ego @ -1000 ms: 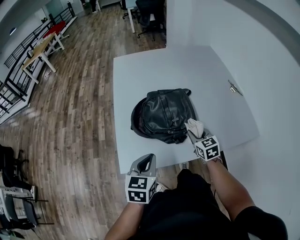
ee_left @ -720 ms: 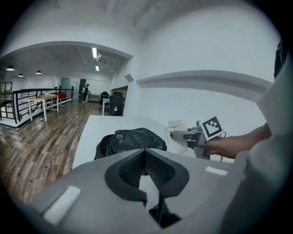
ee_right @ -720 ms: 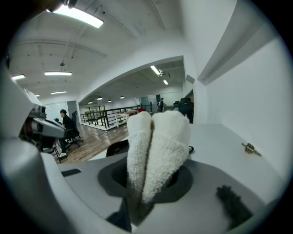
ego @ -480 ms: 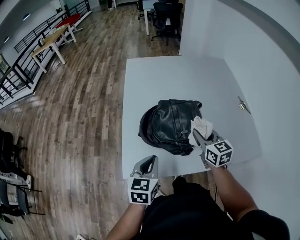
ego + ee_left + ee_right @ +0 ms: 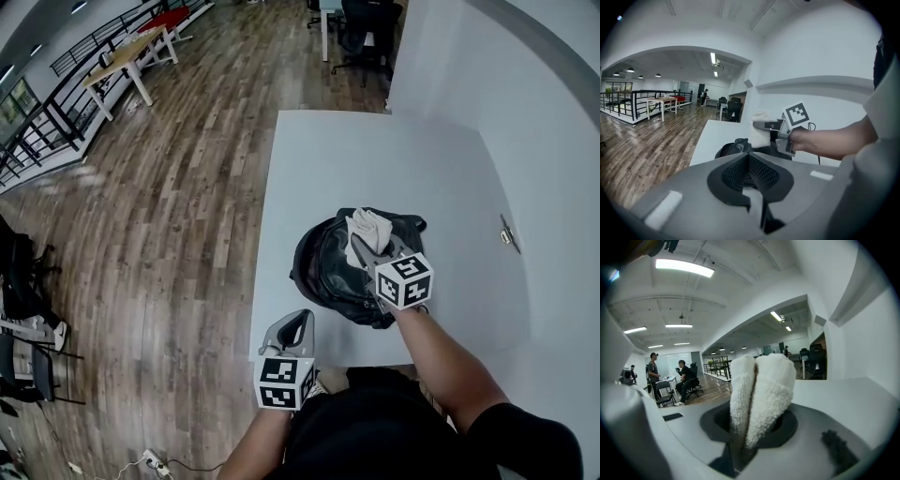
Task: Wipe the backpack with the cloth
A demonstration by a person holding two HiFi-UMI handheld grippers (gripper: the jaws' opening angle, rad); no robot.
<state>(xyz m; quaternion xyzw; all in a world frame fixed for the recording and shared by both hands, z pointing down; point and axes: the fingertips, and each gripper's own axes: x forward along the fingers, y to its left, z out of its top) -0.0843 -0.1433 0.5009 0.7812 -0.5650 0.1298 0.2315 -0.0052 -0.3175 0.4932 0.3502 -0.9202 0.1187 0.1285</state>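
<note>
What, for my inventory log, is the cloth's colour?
White cloth, clearest in right gripper view.

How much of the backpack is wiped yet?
Done: the cloth is clamped in the right gripper. In hand: it is over the top of the black backpack; whether it touches, I can't tell. Left: the wiping itself seems mostly ahead. The left gripper is shut.

Black backpack (image 5: 328, 267), folded white cloth (image 5: 368, 230) above

Floor: grey-brown wood planks (image 5: 141, 234), covering the left of the room. A white counter (image 5: 319, 159) stands against a plain white wall (image 5: 534, 112) on the right. Far left: a black railing (image 5: 33, 141) and a wooden table (image 5: 127, 58) on white legs. Far end: a black office chair (image 5: 367, 28). Ceiling strip lights (image 5: 684, 267) are lit.
</note>
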